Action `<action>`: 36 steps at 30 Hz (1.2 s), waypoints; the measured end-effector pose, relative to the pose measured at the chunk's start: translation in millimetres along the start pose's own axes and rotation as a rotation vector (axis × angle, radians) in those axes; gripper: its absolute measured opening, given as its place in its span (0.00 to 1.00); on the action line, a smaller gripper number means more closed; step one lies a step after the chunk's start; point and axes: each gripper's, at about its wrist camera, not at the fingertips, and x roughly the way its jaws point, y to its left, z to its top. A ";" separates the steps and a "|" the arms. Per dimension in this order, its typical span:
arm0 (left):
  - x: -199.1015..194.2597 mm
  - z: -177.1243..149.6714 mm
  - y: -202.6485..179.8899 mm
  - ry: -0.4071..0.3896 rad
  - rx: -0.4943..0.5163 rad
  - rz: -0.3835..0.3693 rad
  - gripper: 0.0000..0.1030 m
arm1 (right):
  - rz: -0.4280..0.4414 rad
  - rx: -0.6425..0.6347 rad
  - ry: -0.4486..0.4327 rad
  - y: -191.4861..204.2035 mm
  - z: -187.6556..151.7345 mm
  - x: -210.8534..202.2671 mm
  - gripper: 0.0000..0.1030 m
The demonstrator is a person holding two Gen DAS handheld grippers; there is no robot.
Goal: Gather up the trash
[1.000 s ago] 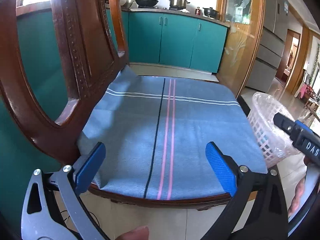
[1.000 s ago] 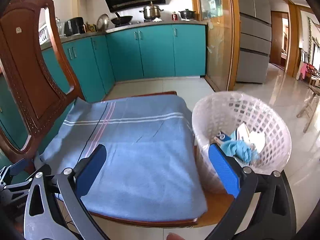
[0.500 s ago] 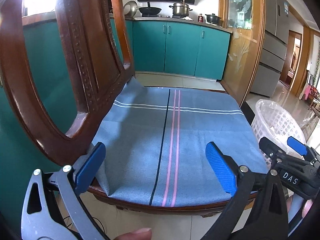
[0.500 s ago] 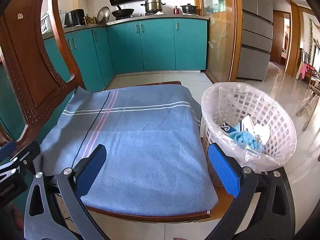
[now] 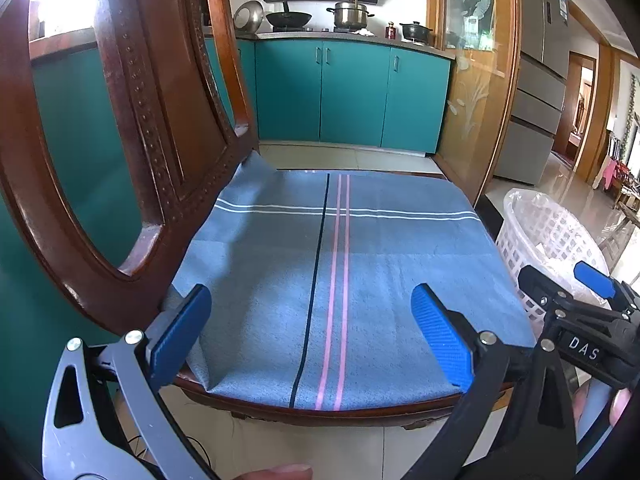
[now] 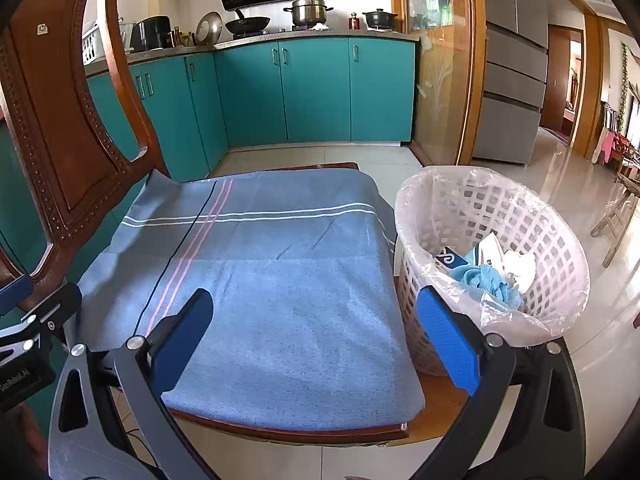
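Observation:
A white lattice trash basket [image 6: 552,240] lined with a clear bag stands on the right edge of a wooden chair seat. Inside lie a blue crumpled piece [image 6: 490,276], white paper [image 6: 520,266] and a blue-and-white wrapper [image 6: 450,258]. The basket also shows at the right in the left wrist view [image 5: 548,236]. My left gripper [image 5: 312,320] is open and empty over the front of the seat. My right gripper [image 6: 316,330] is open and empty, its right finger just in front of the basket. No trash lies on the blue cloth [image 6: 272,276].
The wooden chair back [image 5: 132,128] rises at the left. Teal kitchen cabinets [image 6: 312,88] with pots on the counter stand behind. A glass sliding door [image 6: 440,64] and a grey fridge [image 6: 516,60] stand at the right. Tiled floor lies around the chair.
Both grippers have drawn back and lifted a little from the chair. The basket now sits farther from the right gripper. Both stay open and empty.

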 end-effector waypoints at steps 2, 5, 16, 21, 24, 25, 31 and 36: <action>0.0 -0.4 -0.7 0.000 0.005 0.001 0.97 | 0.002 0.001 0.001 -0.1 -0.2 0.3 0.97; -0.2 -0.8 -0.8 -0.002 0.007 -0.001 0.97 | 0.002 0.000 0.002 -0.4 -0.1 0.4 0.97; -0.8 -2.3 -3.7 -0.002 0.021 -0.002 0.97 | 0.005 -0.001 0.004 -1.6 -0.5 0.4 0.97; -1.4 -1.4 -3.6 -0.002 0.023 -0.002 0.97 | 0.003 -0.001 0.001 -1.5 -0.5 0.6 0.97; -1.0 -1.5 -3.6 -0.002 0.021 0.001 0.97 | 0.004 0.000 -0.002 -1.4 -0.3 0.3 0.97; -0.7 -1.4 -3.1 -0.001 0.021 0.000 0.97 | 0.004 0.000 -0.007 -1.2 0.0 -0.4 0.97; -1.5 -2.2 -5.2 -0.006 0.030 -0.013 0.97 | 0.005 0.006 -0.008 -3.0 0.4 0.8 0.97; -3.7 -2.0 -6.4 -0.015 0.036 -0.027 0.97 | 0.007 0.005 -0.008 -3.2 0.5 0.7 0.97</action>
